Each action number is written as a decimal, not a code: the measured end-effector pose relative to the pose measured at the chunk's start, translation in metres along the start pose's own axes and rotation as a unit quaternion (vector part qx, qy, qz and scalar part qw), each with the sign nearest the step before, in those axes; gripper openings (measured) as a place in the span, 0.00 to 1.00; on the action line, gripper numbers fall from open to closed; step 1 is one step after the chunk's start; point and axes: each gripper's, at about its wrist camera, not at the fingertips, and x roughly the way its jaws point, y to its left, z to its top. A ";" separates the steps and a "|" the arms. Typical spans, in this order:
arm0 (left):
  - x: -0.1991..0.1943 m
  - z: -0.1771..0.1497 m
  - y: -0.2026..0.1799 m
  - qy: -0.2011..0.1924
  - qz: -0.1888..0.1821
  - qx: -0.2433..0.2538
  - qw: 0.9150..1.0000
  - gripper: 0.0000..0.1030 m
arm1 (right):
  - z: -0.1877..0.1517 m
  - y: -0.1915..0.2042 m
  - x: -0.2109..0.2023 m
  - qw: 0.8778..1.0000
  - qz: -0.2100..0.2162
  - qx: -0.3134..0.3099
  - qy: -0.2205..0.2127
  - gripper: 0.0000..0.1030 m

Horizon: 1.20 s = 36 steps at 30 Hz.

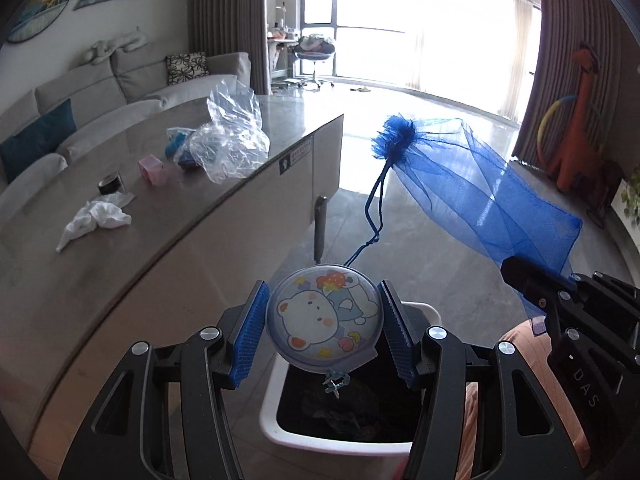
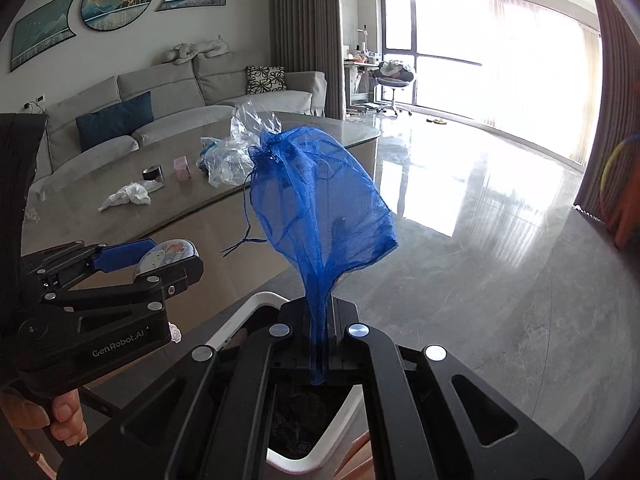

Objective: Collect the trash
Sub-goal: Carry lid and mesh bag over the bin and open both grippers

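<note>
My left gripper (image 1: 324, 320) is shut on a round cartoon-bear badge (image 1: 324, 318) and holds it above a white trash bin (image 1: 276, 396) with a dark inside. My right gripper (image 2: 320, 344) is shut on a blue mesh drawstring bag (image 2: 320, 196), held over the same bin (image 2: 240, 320). The bag also shows in the left wrist view (image 1: 472, 184), and the badge in the right wrist view (image 2: 168, 256). On the table lie a crumpled white tissue (image 1: 100, 216), a pink box (image 1: 151, 168), a dark tape roll (image 1: 110, 184) and a clear plastic bag (image 1: 228, 140).
The grey table (image 1: 120, 280) runs along the left with its edge close to the bin. A grey sofa (image 2: 180, 96) stands behind it. Shiny floor (image 2: 480, 220) stretches right toward a bright window. An orange giraffe toy (image 1: 580, 128) stands at far right.
</note>
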 end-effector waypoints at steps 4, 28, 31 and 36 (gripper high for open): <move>0.018 -0.010 -0.010 0.033 -0.011 0.008 0.999 0.53 | -0.011 -0.004 0.008 1.000 0.000 0.016 0.024 0.02; 0.026 -0.023 0.000 0.071 0.076 0.054 0.993 0.95 | -0.019 -0.002 0.015 0.998 0.023 0.024 0.062 0.02; 0.013 -0.018 0.012 0.053 0.085 0.041 0.994 0.95 | -0.025 0.008 0.019 0.996 0.029 0.021 0.081 0.02; 0.005 -0.007 0.032 0.038 0.086 0.014 0.995 0.95 | -0.036 0.020 0.032 0.991 0.040 0.016 0.125 0.02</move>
